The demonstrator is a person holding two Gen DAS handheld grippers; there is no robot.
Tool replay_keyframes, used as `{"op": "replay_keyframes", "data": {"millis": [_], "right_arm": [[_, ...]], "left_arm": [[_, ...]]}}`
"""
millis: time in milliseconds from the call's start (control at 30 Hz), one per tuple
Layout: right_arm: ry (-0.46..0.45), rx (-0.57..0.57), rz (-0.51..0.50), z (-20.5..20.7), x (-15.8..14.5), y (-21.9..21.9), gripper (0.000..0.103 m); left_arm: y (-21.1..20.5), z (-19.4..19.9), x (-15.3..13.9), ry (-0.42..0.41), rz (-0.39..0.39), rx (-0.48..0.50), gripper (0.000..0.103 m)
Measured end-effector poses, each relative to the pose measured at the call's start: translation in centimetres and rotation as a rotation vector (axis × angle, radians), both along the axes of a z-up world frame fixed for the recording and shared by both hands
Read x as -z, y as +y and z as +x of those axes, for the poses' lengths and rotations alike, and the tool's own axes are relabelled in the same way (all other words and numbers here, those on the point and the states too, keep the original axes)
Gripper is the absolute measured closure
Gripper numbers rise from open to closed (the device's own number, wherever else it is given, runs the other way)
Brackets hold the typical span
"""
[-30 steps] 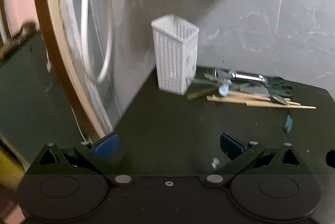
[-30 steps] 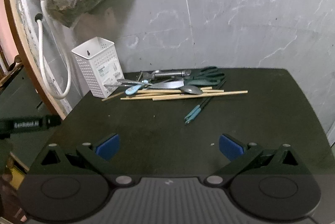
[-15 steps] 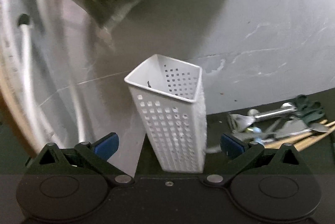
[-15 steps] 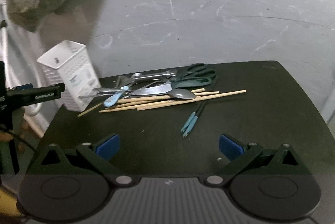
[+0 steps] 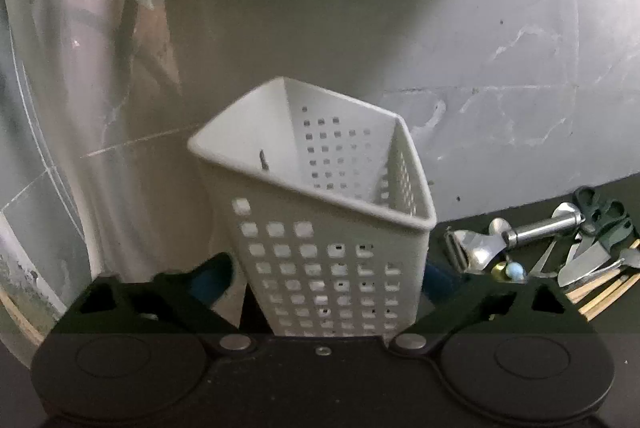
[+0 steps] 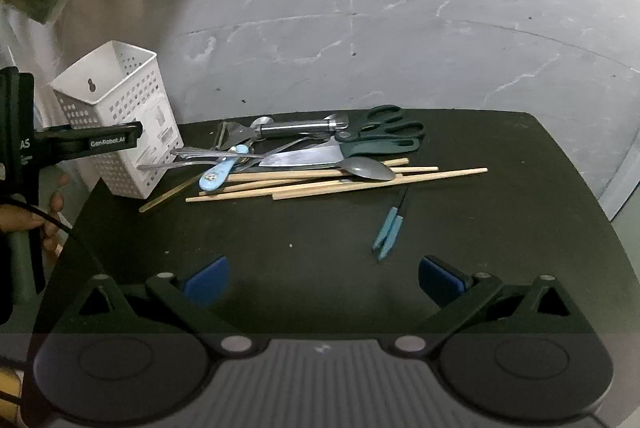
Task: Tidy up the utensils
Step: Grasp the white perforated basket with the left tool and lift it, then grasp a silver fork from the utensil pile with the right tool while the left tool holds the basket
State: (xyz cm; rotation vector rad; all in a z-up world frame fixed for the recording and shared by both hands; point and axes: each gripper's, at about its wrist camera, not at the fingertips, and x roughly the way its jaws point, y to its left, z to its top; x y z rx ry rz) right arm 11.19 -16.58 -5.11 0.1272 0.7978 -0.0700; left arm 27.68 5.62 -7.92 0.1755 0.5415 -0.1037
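Left wrist view: the white perforated holder (image 5: 332,228) stands between the fingers of the left claw (image 5: 326,278), tilted, filling most of the gap. That claw is closing on it; its blue pads (image 5: 212,278) sit just beside the holder's walls, and whether they press yet I cannot tell. The holder is at the far left corner of the dark tabletop (image 6: 320,228), by the grey wall. Right of it lies the utensil pile (image 6: 312,159): chopsticks, knife, spoon, scissors, peeler. The right claw (image 6: 324,278) hangs wide open over bare tabletop, holding nothing, the pile well beyond its fingertips.
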Motion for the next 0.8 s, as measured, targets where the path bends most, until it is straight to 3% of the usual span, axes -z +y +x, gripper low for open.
{"op": "replay_keyframes", "data": {"millis": [67,300,800], "right_arm": [[-0.001,-0.016,-0.002,0.4,0.1,0.2,0.0],[-0.004,-0.063,0.013,1.4,0.3,-0.4,0.0],[-0.042,-0.162,-0.026,5.2,1.8,-1.7,0.0]], "left_arm": [[0.1,-0.1,0.0,0.001,-0.012,0.018,0.022],[-0.1,-1.2,-0.2,0.025,-0.012,-0.056,0.024],[-0.4,-6.9,-0.8,0.049,-0.05,0.008,0.026]]}}
